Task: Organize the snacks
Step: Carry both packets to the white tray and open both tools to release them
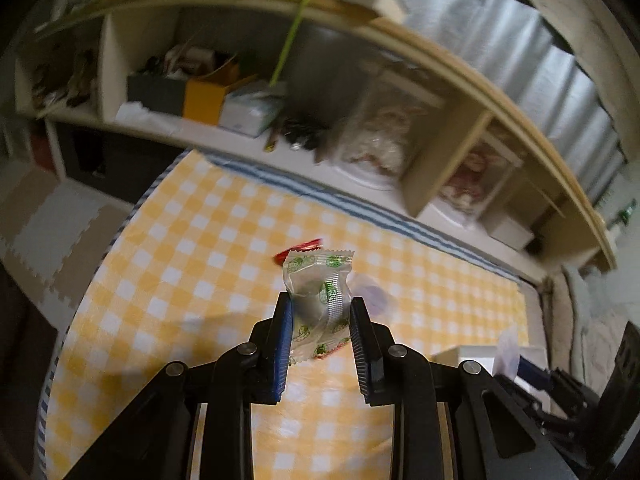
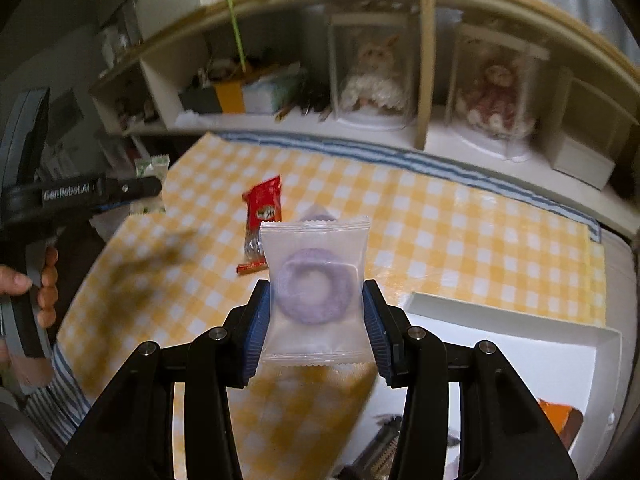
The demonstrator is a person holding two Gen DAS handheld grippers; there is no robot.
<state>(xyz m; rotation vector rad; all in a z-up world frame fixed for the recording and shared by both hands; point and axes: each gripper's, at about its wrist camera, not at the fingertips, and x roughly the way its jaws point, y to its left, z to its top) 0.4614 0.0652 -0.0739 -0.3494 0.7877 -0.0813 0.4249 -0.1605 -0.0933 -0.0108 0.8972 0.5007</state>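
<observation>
Green-printed packet (image 1: 318, 300) pinched between left jaws, purple ring packet (image 2: 316, 292) between right jaws.

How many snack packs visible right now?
3 outside the box: green-print pack in the left claw, purple ring pack in the right claw, red pack on the tablecloth. The white box holds more, partly hidden.

Yellow-checked tablecloth (image 2: 440, 216) on table: red snack packet (image 2: 264, 208), white box (image 2: 520, 320) near edge.
</observation>
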